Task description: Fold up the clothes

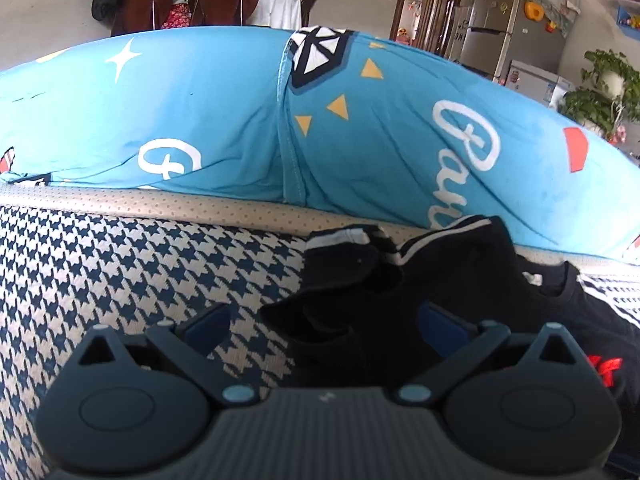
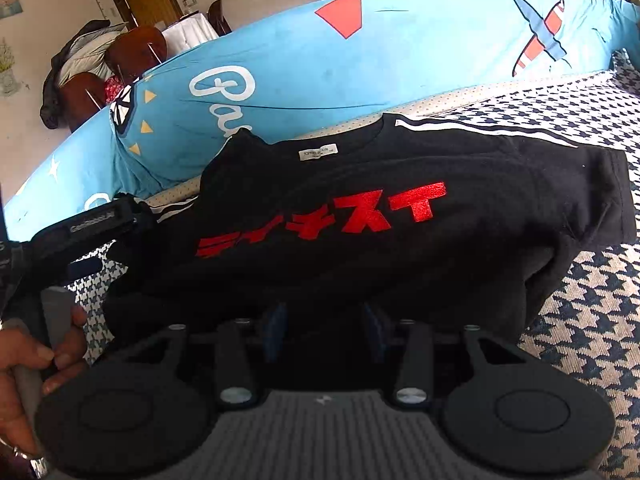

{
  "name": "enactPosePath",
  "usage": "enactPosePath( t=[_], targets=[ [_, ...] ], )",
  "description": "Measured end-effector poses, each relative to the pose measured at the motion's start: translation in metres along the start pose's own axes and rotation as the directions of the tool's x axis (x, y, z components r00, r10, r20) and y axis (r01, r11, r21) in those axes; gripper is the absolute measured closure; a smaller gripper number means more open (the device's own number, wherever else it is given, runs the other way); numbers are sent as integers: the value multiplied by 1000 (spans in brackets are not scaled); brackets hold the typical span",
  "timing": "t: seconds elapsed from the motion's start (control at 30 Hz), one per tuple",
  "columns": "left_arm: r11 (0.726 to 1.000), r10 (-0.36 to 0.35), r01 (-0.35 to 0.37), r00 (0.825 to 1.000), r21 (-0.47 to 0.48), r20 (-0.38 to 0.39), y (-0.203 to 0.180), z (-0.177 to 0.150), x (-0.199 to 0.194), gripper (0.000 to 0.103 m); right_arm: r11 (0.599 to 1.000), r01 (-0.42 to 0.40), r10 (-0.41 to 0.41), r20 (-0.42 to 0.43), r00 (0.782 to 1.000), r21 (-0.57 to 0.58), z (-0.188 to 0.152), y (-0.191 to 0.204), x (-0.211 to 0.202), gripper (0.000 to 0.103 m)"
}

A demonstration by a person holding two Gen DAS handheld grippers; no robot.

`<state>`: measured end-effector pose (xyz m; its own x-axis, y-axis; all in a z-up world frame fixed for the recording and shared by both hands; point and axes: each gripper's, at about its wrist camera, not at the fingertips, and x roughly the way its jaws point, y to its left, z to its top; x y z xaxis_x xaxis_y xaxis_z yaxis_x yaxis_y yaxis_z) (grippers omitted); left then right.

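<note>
A: A living room, with a houndstooth cover (image 1: 120, 280) over the seat and a long blue printed cushion (image 1: 200, 120) along its back. That cushion is the landmark for everything else.

B: Start at the fingers, then.

A: The left gripper (image 1: 324, 328) has its blue pads spread wide, with a rumpled black sleeve between them; neither pad is closing on it. The right gripper (image 2: 326, 330) stands narrower, its pads sunk in the near hem of the black T-shirt (image 2: 400, 208). I judge it is pinching the hem, though the dark cloth hides the contact.

B: And the shirt itself?

A: It lies in front of the cushion, collar and white label (image 2: 319, 152) toward it, the red lettering (image 2: 320, 220) face up. The white-striped shoulder runs just below the cushion's lower edge. In the right wrist view the person's hand (image 2: 24, 368) grips the left tool's handle at the shirt's sleeve end.

B: How far along is the folding?

A: The body is spread roughly flat, front up, with no clean fold that I can see. One sleeve is bunched, the other side hangs loose. Sleeves and body want folding, as I judge it.
</note>
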<state>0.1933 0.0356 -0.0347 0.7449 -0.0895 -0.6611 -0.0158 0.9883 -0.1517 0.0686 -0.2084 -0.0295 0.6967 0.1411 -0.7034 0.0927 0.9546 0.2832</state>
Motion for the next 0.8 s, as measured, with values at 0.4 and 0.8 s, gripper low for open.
enactPosePath(
  t=[0.4,0.8],
  targets=[
    [999,45,-45,999,-18,-7,9,5,19,5,999,-6,6,-22,1000,-33,-2,11,10,59],
    [998,-61,60,998,-32,-21,8,4,21,76,998,-5,3,-33,999,-57,-6,16,15,59]
  ],
)
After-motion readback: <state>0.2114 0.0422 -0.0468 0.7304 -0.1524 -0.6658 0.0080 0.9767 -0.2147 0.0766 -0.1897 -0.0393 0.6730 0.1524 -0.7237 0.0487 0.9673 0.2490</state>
